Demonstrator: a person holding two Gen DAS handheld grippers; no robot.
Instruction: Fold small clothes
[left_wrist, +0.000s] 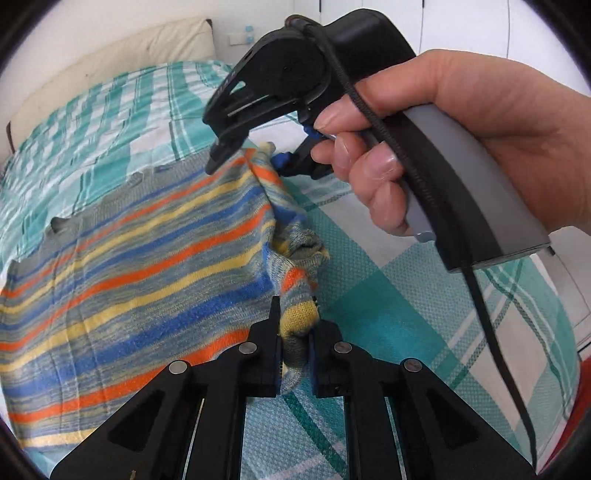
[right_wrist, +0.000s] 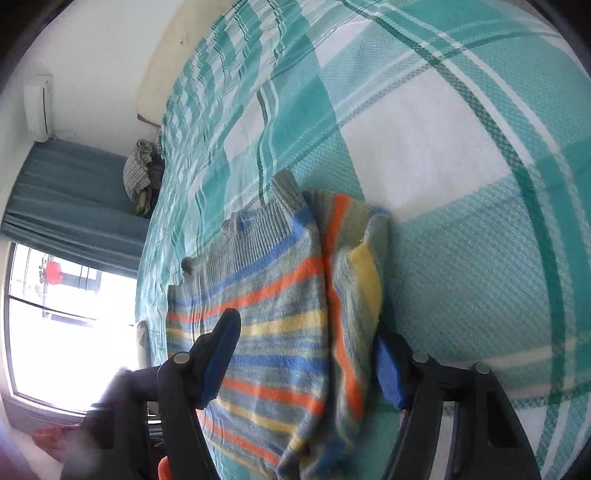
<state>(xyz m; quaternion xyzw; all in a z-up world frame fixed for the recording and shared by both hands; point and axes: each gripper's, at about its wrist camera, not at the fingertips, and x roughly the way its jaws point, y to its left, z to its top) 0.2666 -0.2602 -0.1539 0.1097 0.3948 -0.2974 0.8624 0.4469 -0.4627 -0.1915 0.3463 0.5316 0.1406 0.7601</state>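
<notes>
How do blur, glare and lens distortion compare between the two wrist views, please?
Left wrist view: sharp and evenly lit, the striped sweater crisp; fisheye bends the plaid bedspread. Right wrist view: softer, the window blown out white, glare hazing the lower left; the right gripper fingers slightly blurred.

One striped sweater (left_wrist: 140, 258), one checked bedspread (left_wrist: 388, 295), two grippers, one pillow (left_wrist: 122, 62), one air conditioner (right_wrist: 38, 107)

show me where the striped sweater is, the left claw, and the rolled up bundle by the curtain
striped sweater (left_wrist: 147, 266), left wrist view, on its flat body.
left claw (left_wrist: 295, 350), left wrist view, between its fingertips, shut on the sweater's sleeve.
rolled bundle (right_wrist: 138, 173), right wrist view, on its checked cloth.
</notes>
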